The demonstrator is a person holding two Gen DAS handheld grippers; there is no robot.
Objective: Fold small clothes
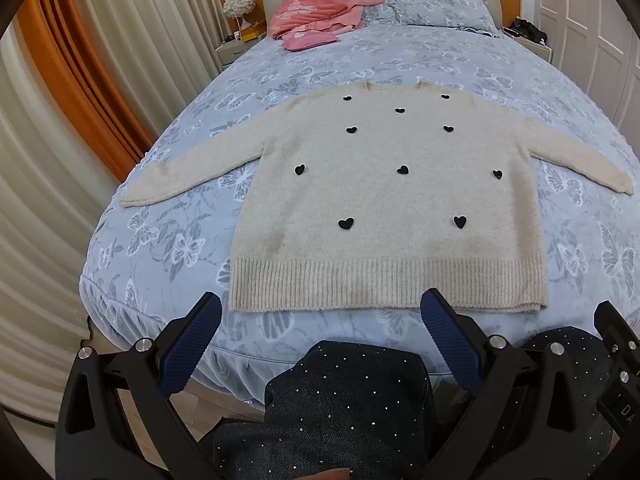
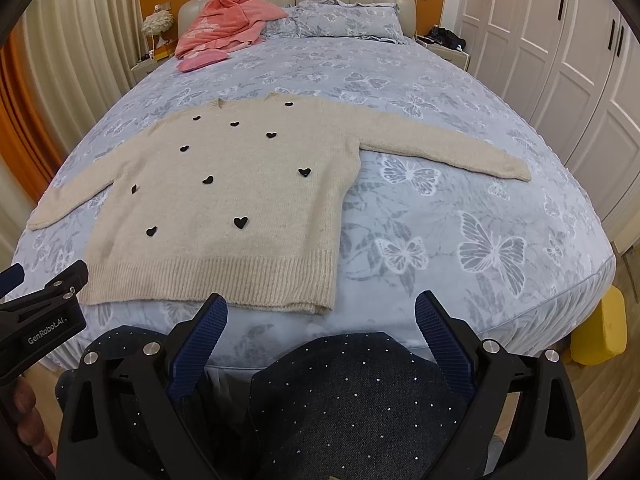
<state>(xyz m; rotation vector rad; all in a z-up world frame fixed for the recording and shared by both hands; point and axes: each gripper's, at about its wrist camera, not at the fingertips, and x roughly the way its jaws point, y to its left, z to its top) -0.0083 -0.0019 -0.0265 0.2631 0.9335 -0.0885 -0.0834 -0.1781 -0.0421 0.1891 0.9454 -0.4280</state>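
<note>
A cream knitted sweater [image 1: 384, 200] [image 2: 224, 204] with black hearts lies flat on the bed, face up, both sleeves spread out sideways, ribbed hem toward me. My left gripper [image 1: 322, 308] hovers open just short of the hem, its blue fingers [image 1: 436, 312] empty. My right gripper [image 2: 320, 310] is also open and empty, held off the bed's front edge near the sweater's right hem corner. The left gripper's body [image 2: 44, 304] shows at the left edge of the right wrist view.
The bed [image 2: 460, 216] has a blue butterfly-print cover. Pink clothes [image 1: 316, 12] and pillows [image 1: 436, 6] lie at the headboard. Curtains hang on the left, white wardrobe doors [image 2: 560, 52] stand on the right. The person's dark studded trousers [image 2: 352, 400] are below the grippers. A yellow object [image 2: 600, 324] sits by the bed's right corner.
</note>
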